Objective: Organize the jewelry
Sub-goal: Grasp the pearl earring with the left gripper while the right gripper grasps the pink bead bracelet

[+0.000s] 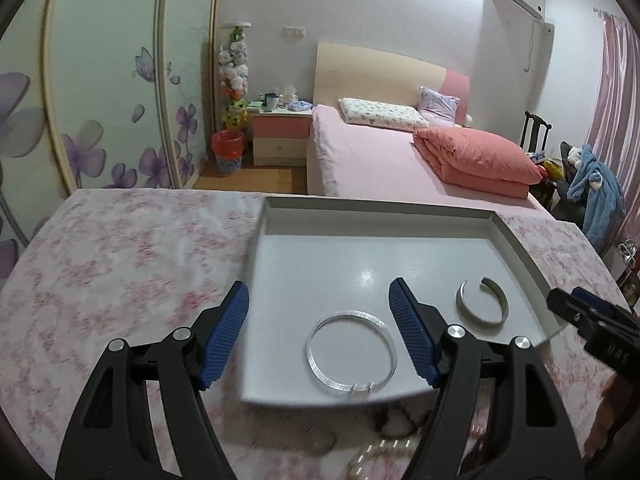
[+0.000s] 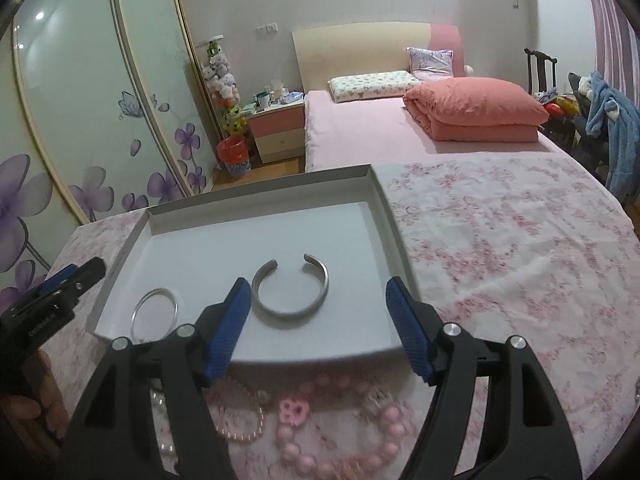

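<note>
A shallow white tray (image 1: 360, 216) (image 2: 200, 224) lies on the floral tablecloth. In it lie a thin clear bangle (image 1: 351, 354) (image 2: 155, 312) and an open silver cuff (image 1: 482, 305) (image 2: 291, 290). My left gripper (image 1: 318, 332) is open and empty, its blue pads either side of the bangle, above it. My right gripper (image 2: 318, 328) is open and empty, just in front of the cuff, over the tray's near edge. Below it on the cloth lie a pink bead bracelet (image 2: 344, 440) with a pink charm (image 2: 294, 410) and a pearl strand (image 2: 244, 424).
The right gripper's tip (image 1: 588, 316) shows at the right in the left wrist view; the left gripper's tip (image 2: 68, 284) shows at the tray's left in the right wrist view. Beyond the table stand a pink bed (image 1: 380, 160), nightstand (image 1: 280, 136) and wardrobe (image 1: 100, 100).
</note>
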{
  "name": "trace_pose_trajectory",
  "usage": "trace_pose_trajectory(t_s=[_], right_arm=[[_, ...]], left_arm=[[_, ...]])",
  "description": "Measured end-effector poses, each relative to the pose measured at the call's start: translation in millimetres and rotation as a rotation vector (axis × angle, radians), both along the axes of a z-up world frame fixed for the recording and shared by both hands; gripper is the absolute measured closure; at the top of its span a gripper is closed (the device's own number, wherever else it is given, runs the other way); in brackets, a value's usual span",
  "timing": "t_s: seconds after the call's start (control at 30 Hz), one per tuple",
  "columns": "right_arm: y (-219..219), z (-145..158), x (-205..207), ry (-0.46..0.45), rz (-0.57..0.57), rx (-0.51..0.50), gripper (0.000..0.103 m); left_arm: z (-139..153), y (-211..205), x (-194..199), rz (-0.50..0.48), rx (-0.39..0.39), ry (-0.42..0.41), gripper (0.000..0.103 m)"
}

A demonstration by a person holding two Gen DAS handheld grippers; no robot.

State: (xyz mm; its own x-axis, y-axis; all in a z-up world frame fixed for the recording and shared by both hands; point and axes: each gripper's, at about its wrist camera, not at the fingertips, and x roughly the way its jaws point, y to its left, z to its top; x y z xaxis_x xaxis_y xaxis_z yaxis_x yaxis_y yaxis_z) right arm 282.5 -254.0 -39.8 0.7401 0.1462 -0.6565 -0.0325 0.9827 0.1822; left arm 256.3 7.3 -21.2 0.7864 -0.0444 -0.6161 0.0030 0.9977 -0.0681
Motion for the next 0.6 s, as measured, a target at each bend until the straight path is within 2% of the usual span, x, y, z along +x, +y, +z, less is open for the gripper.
trace_pose_trajectory(t_s=[0.2, 0.37, 0.47, 0.6], right_arm=[[-13.1, 2.9, -28.0, -0.003, -0.015, -0.013, 0.035], [-28.8, -7.9, -49.2, 0.030, -0.038, -0.028, 0.036], [-35.6, -24.0, -53.9, 0.085, -0.059, -0.037, 0.048], [-34.6, -43.2, -51.6, 0.147, -0.059, -0.044, 0.062]], left_arm=[[3.9, 21.5, -38.0, 0.019, 0.004, -0.002, 0.031], [-1.0, 35.6, -67.7, 0.031, 0.038, 0.002, 0.031], [-9.9, 41.2, -79.8, 0.038, 0.062, 0.015, 0.031], [-20.6, 45.8, -83.0, 0.042, 0.049, 0.056, 0.031]])
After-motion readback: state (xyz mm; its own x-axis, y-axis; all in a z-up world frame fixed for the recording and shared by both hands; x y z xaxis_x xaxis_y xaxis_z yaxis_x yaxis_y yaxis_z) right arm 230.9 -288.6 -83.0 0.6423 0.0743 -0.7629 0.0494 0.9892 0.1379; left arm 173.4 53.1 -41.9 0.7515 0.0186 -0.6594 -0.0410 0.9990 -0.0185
